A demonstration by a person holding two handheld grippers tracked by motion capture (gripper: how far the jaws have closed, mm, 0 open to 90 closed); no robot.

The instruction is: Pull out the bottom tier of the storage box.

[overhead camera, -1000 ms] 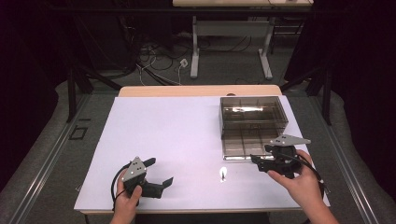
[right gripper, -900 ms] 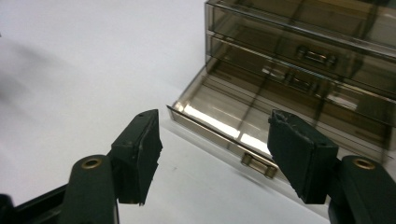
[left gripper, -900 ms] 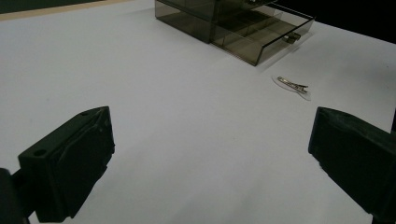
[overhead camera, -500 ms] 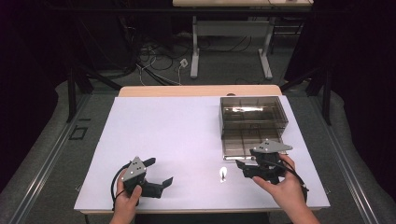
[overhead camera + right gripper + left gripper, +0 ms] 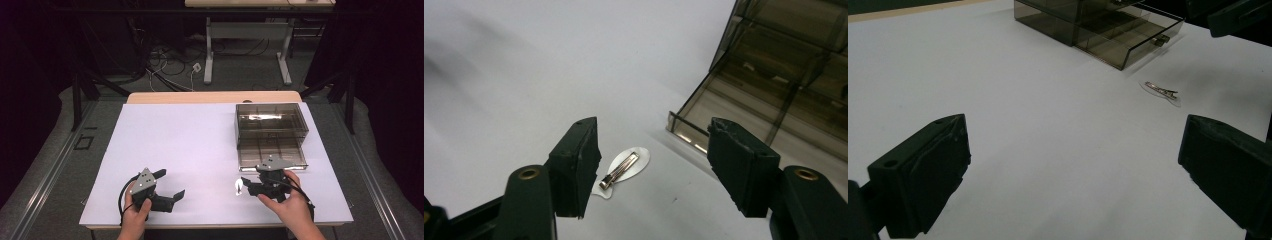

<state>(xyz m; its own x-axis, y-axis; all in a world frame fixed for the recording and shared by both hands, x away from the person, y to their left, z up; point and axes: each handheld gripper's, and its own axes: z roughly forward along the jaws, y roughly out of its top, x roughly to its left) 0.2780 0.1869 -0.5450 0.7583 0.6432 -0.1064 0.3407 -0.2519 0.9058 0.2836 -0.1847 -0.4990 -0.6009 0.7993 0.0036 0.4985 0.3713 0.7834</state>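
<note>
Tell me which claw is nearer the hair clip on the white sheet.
Right. The right claw hangs open just at the hair clip, which lies on the sheet between and slightly beyond its jaws. The left claw sits far off across the table, open.

1 hair clip [image 5: 620, 170], 1 smoky drawer box [image 5: 270, 131], 2 grippers.

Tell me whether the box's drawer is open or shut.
Open. The drawer is pulled out of the smoky box toward the person, its empty compartments showing from above.
</note>
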